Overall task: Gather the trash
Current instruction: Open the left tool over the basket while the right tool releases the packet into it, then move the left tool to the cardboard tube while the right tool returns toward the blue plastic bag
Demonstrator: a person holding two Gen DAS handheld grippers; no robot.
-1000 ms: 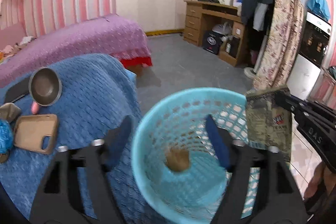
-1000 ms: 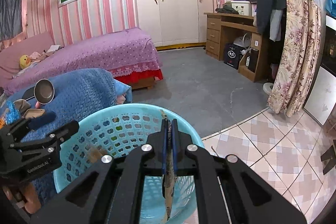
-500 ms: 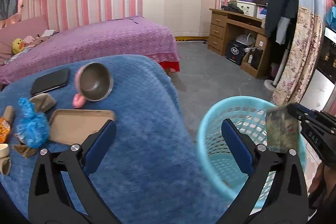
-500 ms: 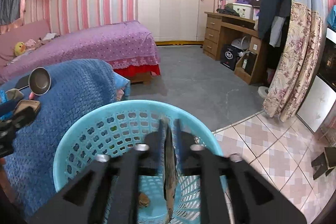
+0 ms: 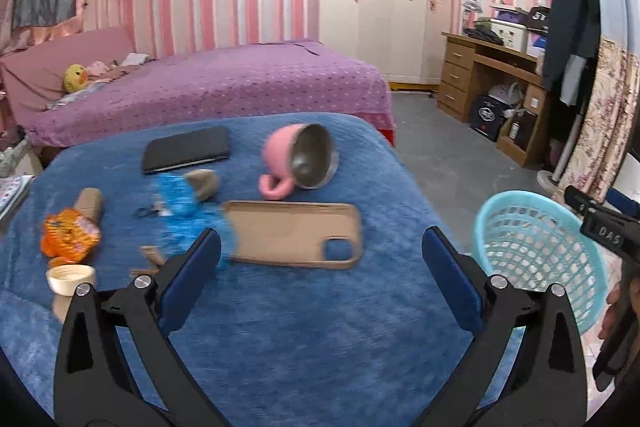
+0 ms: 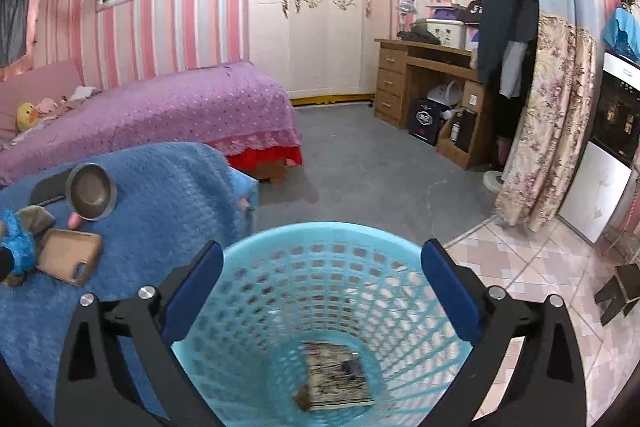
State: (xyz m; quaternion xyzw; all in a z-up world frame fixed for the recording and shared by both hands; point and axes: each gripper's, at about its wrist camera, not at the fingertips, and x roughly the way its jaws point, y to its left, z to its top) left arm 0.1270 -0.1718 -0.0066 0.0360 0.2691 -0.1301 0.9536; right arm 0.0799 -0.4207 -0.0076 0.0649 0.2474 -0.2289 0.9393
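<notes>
The light blue perforated plastic basket (image 6: pixel 328 311) is filling the lower middle of the right wrist view, and a flat printed paper packet (image 6: pixel 336 377) is lying at its bottom with a small brown lump (image 6: pixel 302 395) touching its lower left edge. The right gripper (image 6: pixel 322 291) is hanging over the basket's mouth with its 2 blue-padded jaws spread wide, holding nothing.

In the left wrist view the same basket (image 5: pixel 536 255) is sitting at the right edge, just off the side of the blue knitted blanket (image 5: pixel 304 339). The left gripper (image 5: pixel 322 275) is hovering over that blanket, its jaws also standing wide apart and gripping nothing.

Trash is lying in the left half of that frame: a crumpled orange snack wrapper (image 5: pixel 71 235), a brown cardboard tube (image 5: pixel 90 203) just behind it, a white round cap (image 5: pixel 71 278) at the lower left, and a blurred blue crinkly wrapper (image 5: pixel 182 207) beside a tan crumpled scrap (image 5: pixel 204 183).

Near the centre a tan phone case (image 5: pixel 294 233) is lying flat, a pink mug with a metal inside (image 5: pixel 298 161) is tipped on its side behind it, and a black flat phone (image 5: pixel 186 154) is resting further back. A purple bed (image 5: pixel 208 87) is stretching across the upper half.
</notes>
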